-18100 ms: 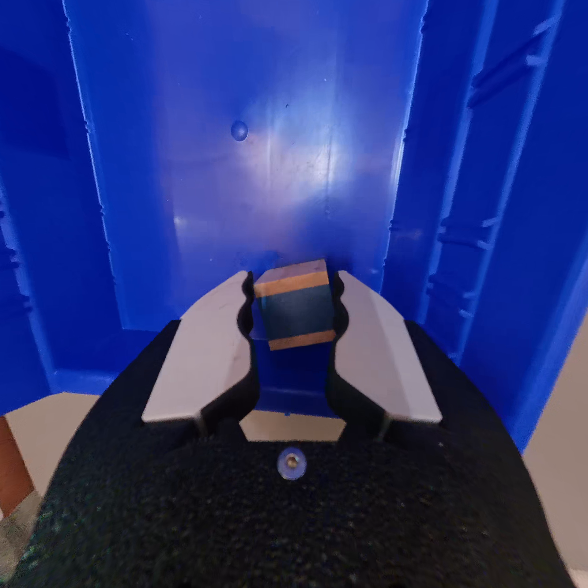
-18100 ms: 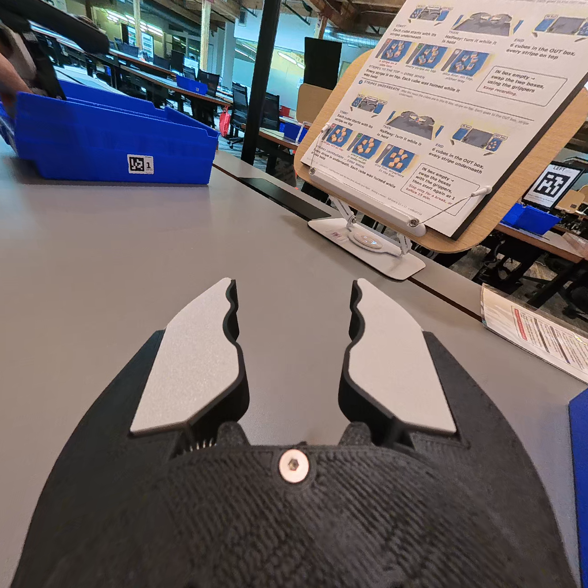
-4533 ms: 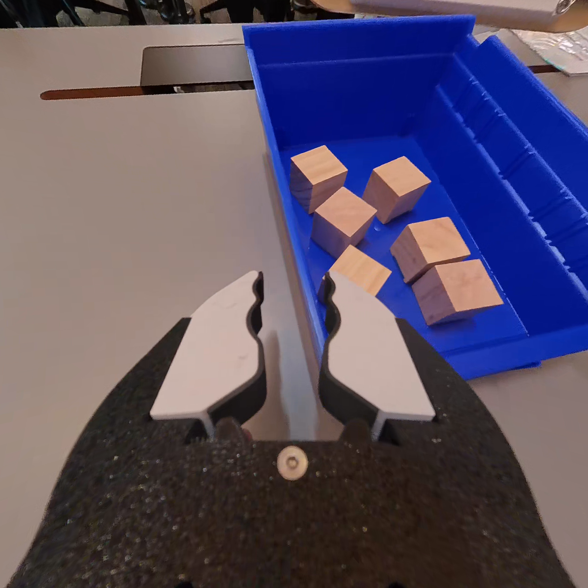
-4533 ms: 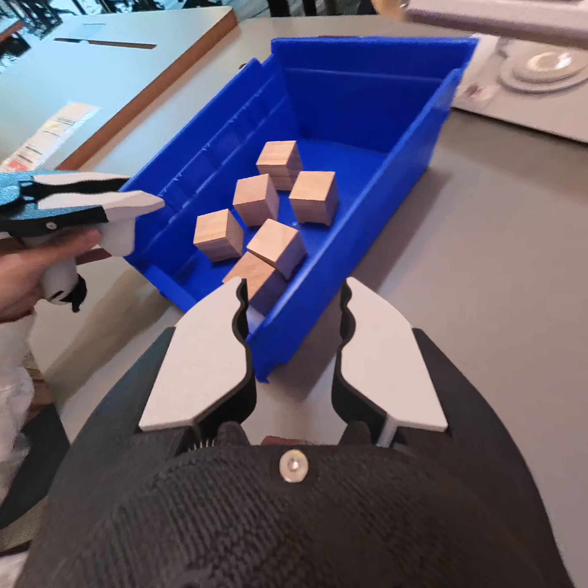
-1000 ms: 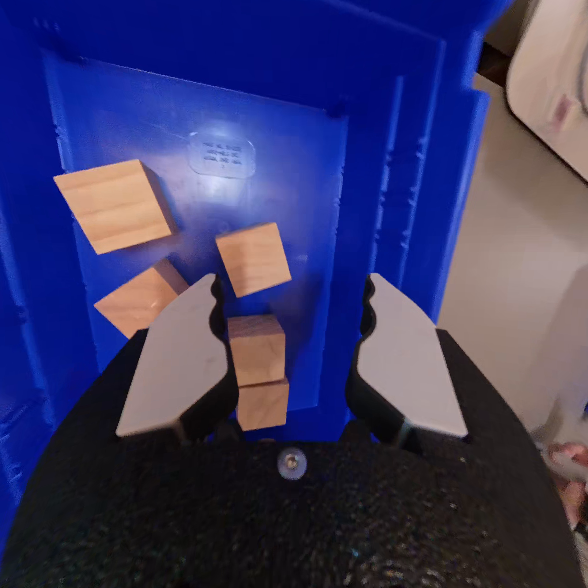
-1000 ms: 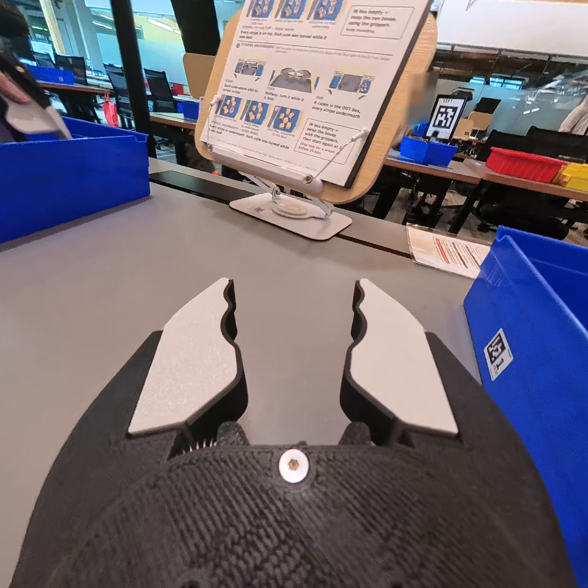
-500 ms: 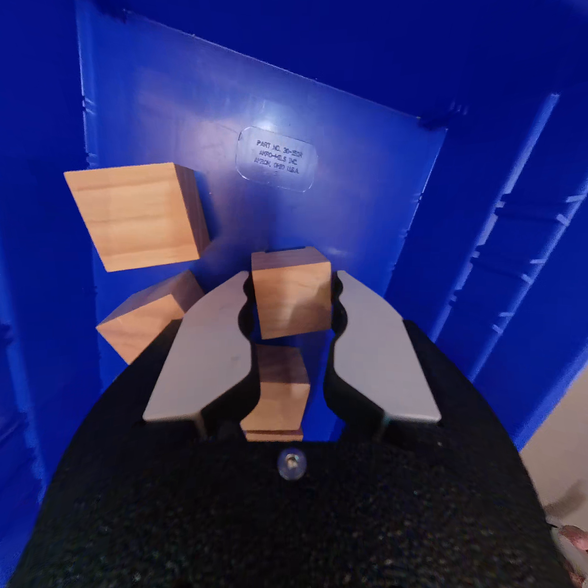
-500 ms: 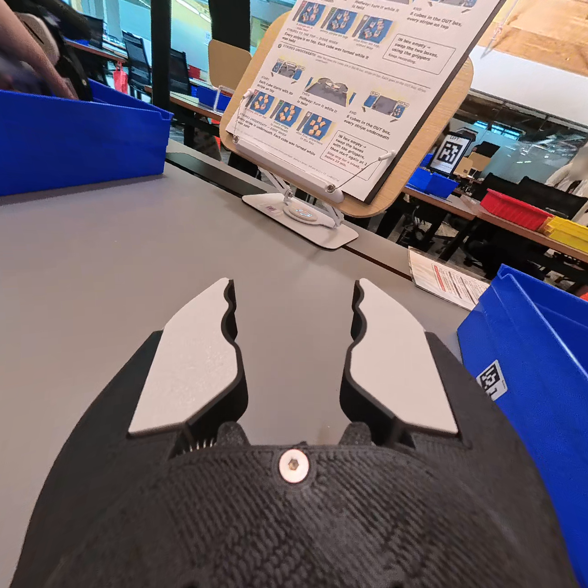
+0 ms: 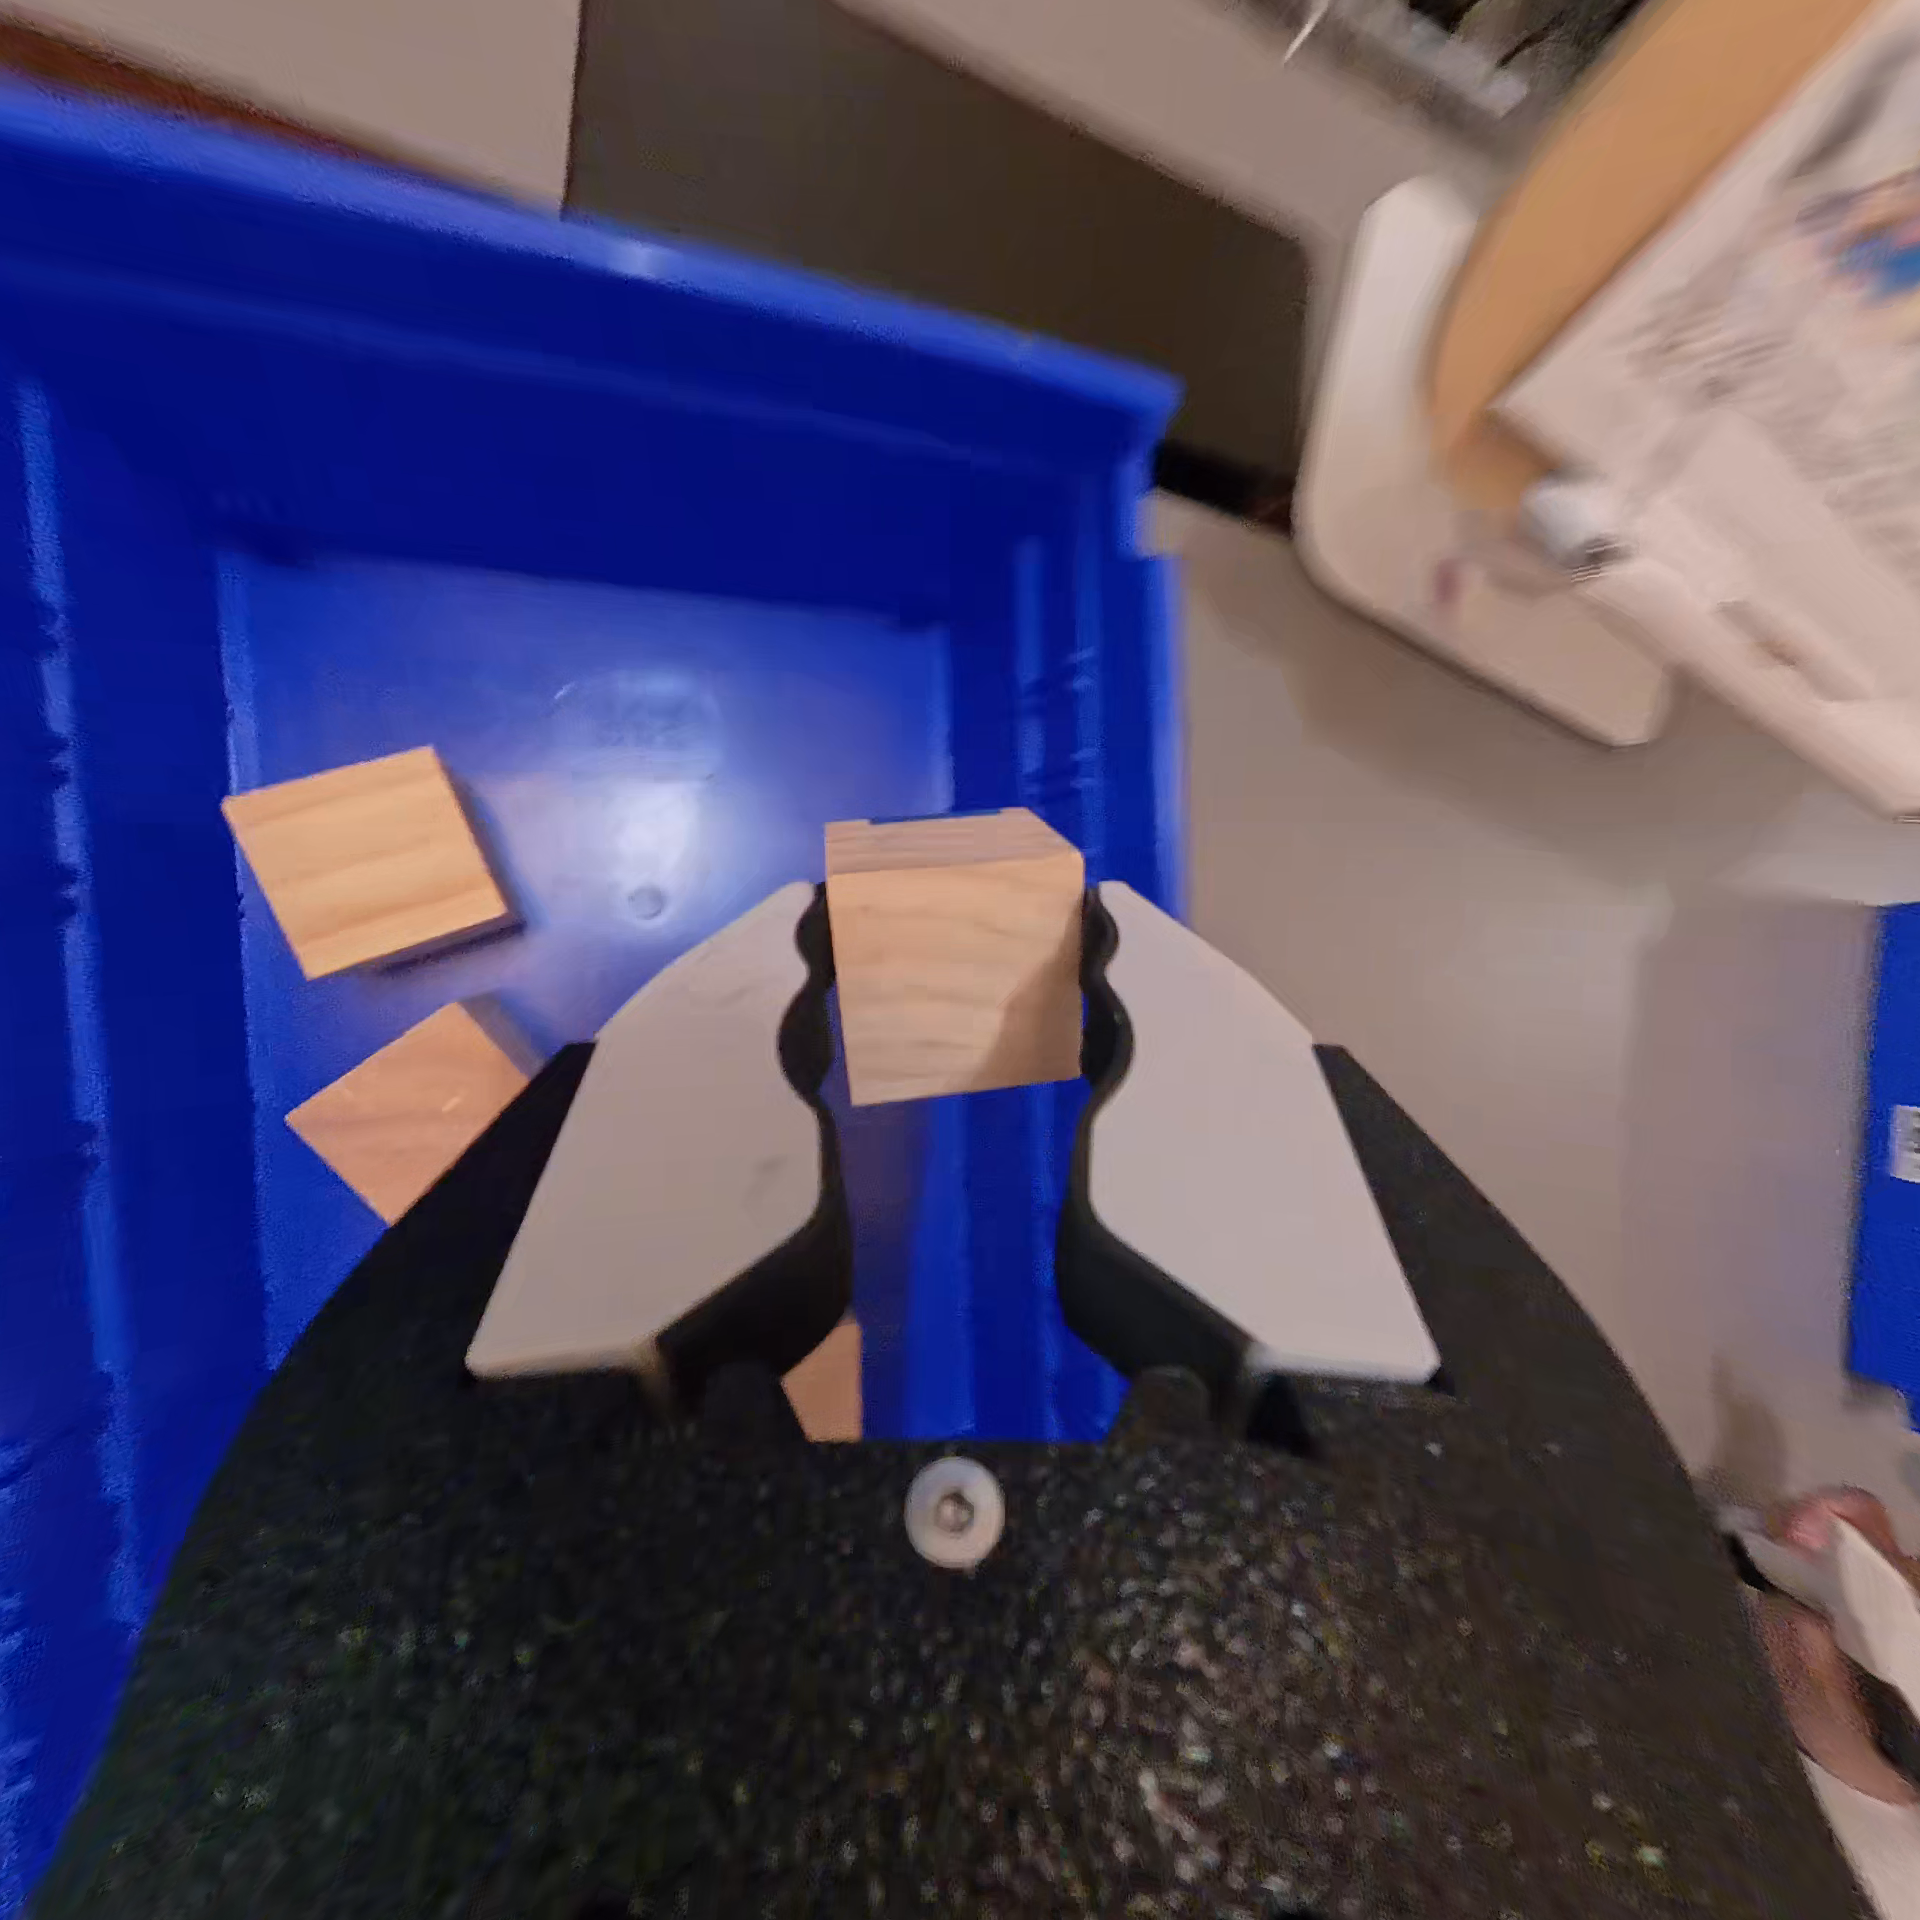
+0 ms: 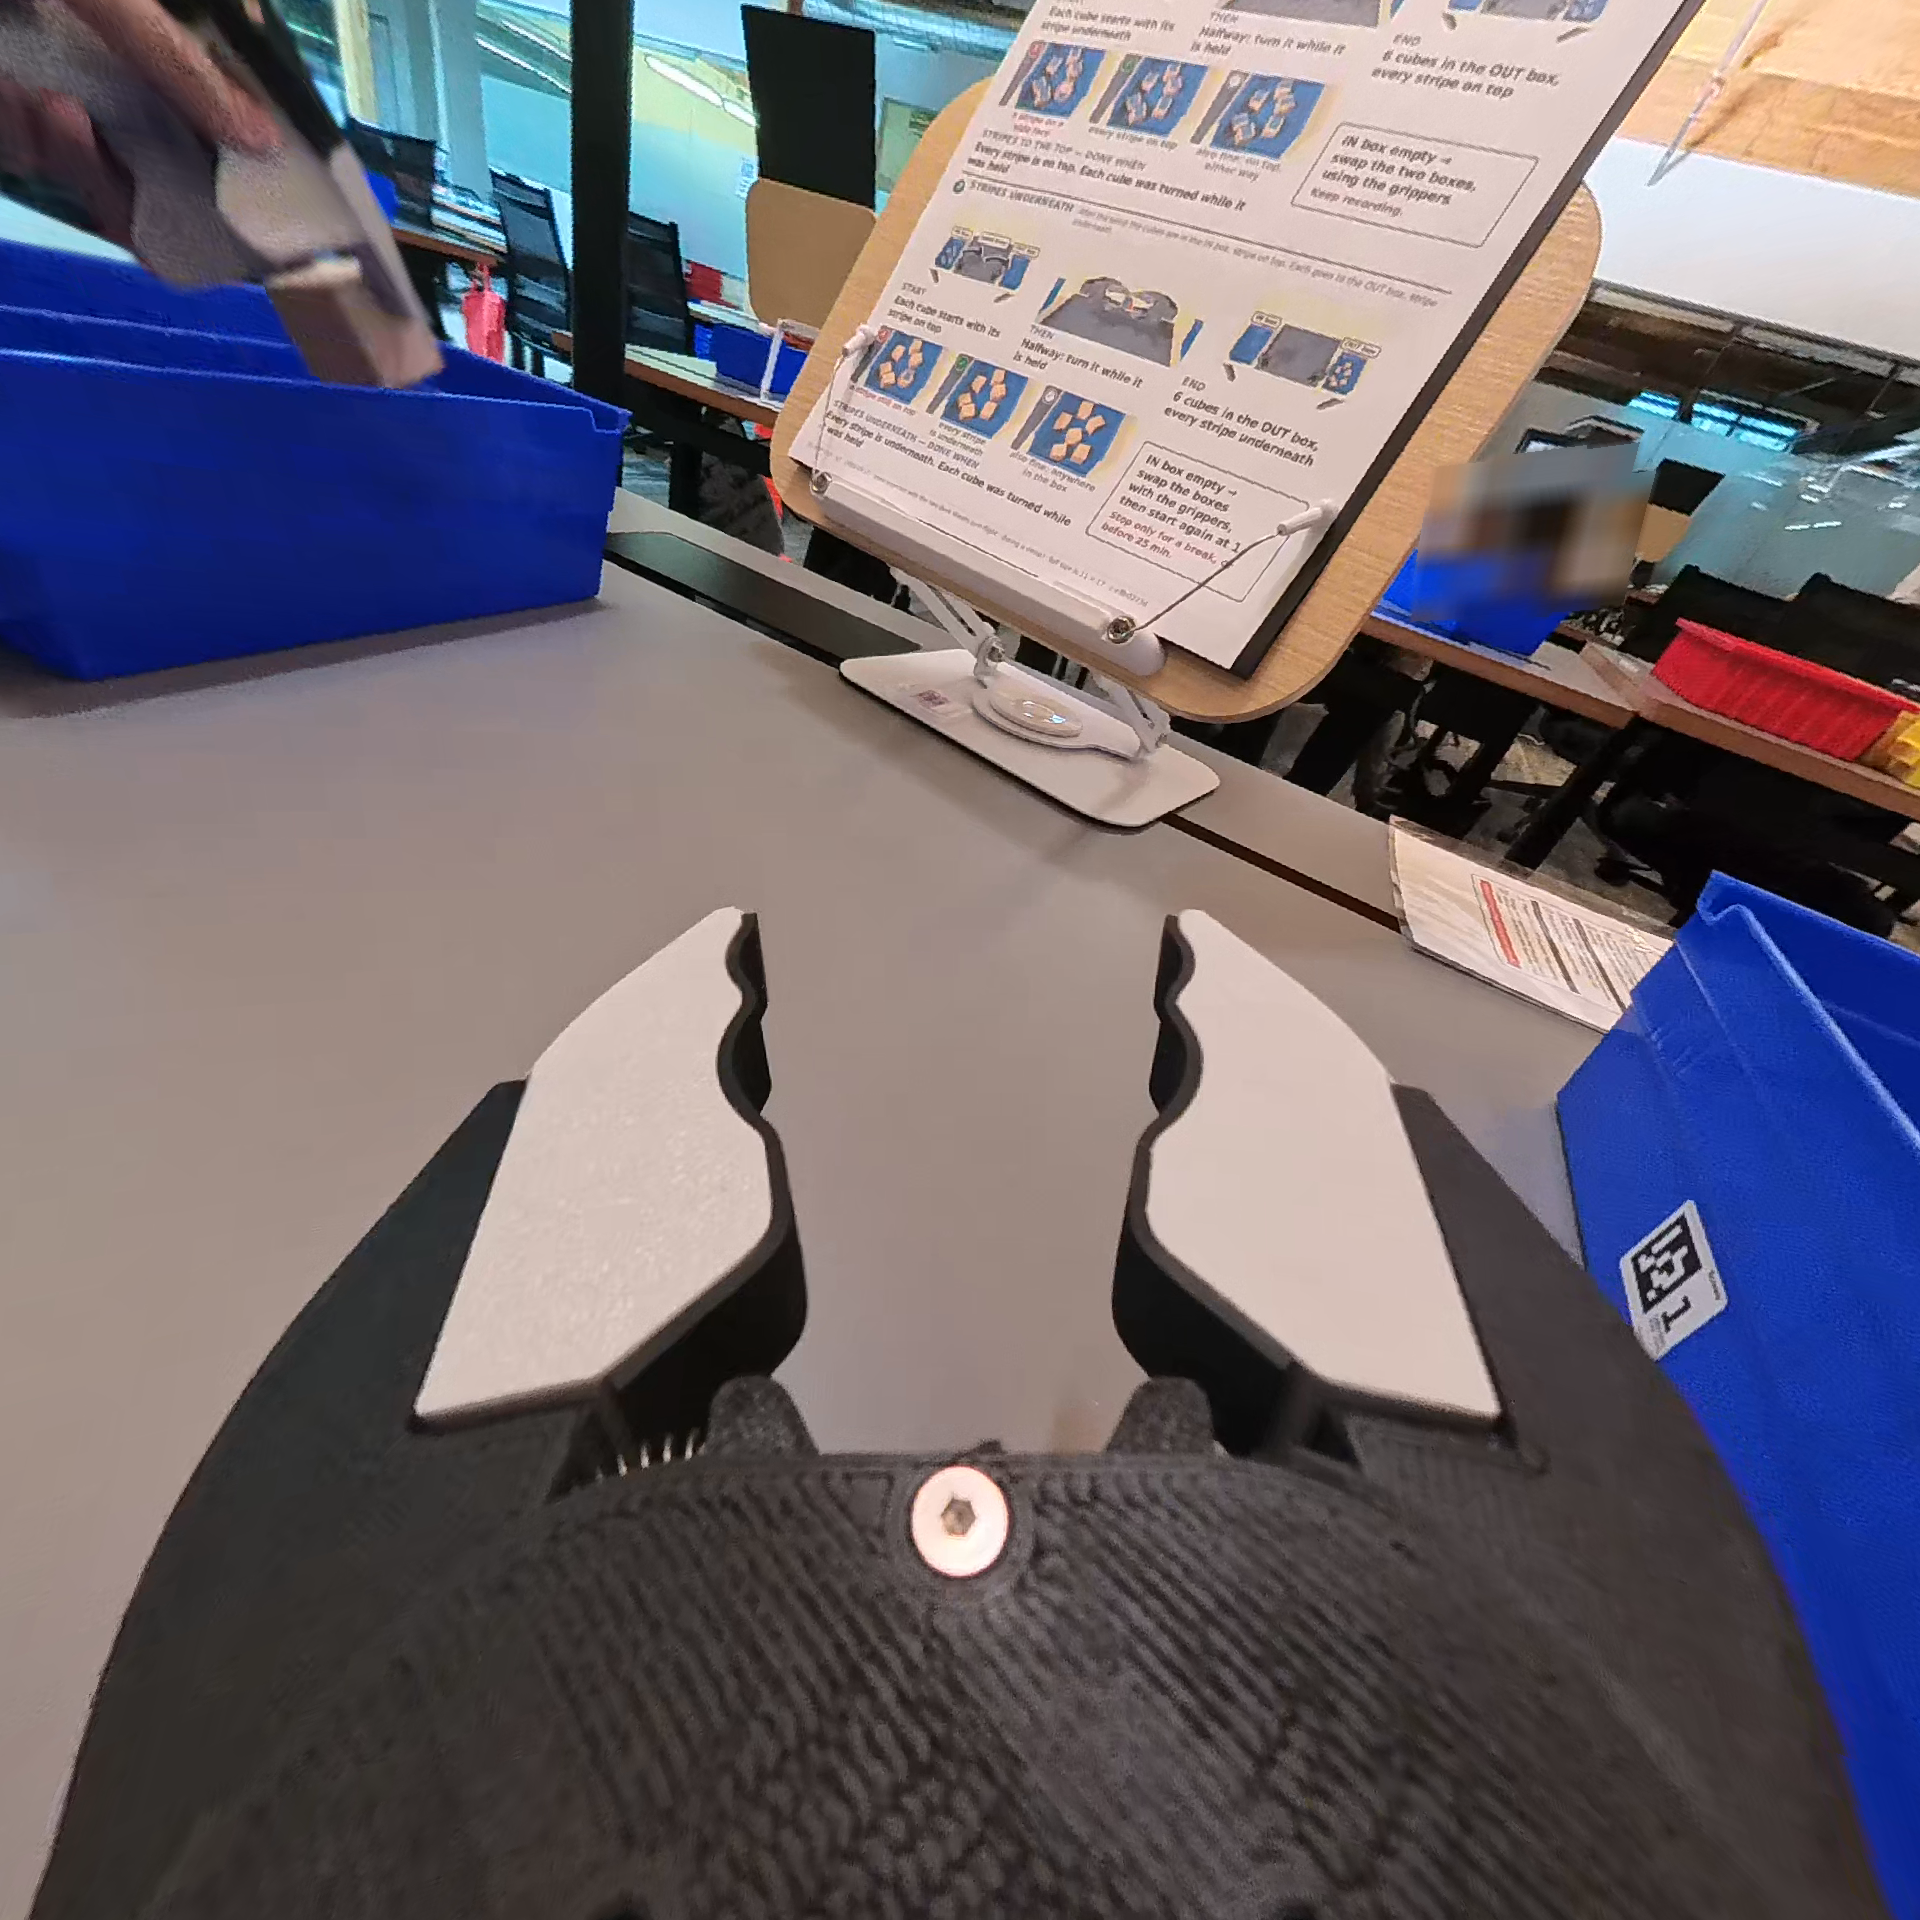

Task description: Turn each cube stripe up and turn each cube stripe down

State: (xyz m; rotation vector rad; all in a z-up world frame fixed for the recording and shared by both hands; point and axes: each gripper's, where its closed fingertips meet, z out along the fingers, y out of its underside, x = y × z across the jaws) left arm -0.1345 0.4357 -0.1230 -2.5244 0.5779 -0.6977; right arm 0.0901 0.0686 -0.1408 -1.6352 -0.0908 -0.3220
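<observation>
Left tool clamped on 1 wooden cube, held clear above the blue bin — the jaws press its 2 side faces, and no stripe shows on the faces turned to the camera. Inside the bin, 2 further cubes rest on the floor with plain wood uppermost, and a sliver of a third shows between the fingers, low down; any others are hidden by the tool body.

Right tool with jaws apart and empty, hovering over the grey counter, beside a second blue bin whose interior is out of view. An instruction sheet on a stand stands at the far edge.

Judged progress: early in a round — 1 cube lifted for turning, at least 3 left in the first bin.
</observation>
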